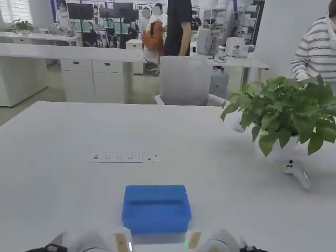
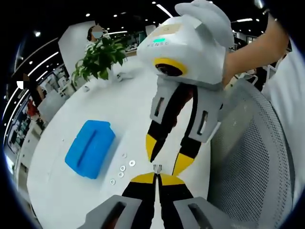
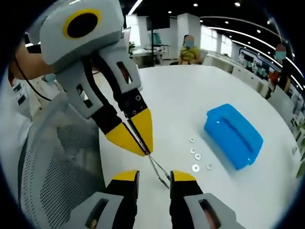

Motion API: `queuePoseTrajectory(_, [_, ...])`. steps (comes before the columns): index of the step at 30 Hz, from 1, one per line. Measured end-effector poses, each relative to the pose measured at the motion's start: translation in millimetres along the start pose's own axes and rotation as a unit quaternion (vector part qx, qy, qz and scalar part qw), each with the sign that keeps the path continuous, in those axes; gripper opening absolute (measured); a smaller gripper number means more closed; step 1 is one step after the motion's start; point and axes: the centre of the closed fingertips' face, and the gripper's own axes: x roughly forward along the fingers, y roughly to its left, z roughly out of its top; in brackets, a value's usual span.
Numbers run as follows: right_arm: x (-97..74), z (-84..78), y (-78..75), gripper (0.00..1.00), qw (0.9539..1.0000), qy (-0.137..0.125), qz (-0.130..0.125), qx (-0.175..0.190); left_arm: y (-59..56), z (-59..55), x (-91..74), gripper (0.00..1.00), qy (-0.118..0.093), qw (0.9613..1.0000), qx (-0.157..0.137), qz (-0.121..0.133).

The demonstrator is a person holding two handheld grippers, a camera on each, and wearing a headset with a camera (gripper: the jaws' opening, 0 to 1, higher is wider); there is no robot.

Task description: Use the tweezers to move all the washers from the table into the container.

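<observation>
Left tool: pressed shut on one end of the tweezers, over the near part of the tabletop.
Right tool: jaws apart, straddling the free end of the tweezers without pinching it.
Handover risk: likely drop or twist of the tweezers on release before a firm, square hold; thin springy metal, easy to skew.
Washers: five small flat rings, loose on the tabletop just beside the container.
Pick-up risk: hard to get under; likely to flick away under a skewed or overtight pinch.
Container: blue, beyond the washers; top seemingly lidded, with a recessed grip; open or not, impossible to tell.
Potted plant: farther back, well apart.
</observation>
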Motion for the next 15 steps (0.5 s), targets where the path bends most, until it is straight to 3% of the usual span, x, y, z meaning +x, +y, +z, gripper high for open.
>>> queuePoseTrajectory(6, [12.6, 4.2, 4.2, 0.08, 0.9999, 0.005, 0.006, -0.01, -4.5, 1.3, -3.4, 0.0, 0.003, 1.0, 0.002, -0.006])
queuePoseTrajectory(12, [9.2, 8.4, 10.6, 0.04, 0.9992, 0.003, -0.005, -0.039, -8.7, 4.4, -9.6, 0.0, 0.001, 0.9999, 0.013, -0.001])
queuePoseTrajectory(15, [9.9, 9.6, 16.1, 0.02, 0.9997, 0.005, 0.003, -0.024, -12.4, 6.2, -9.7, 0.0, -0.002, 0.9999, 0.007, -0.008])
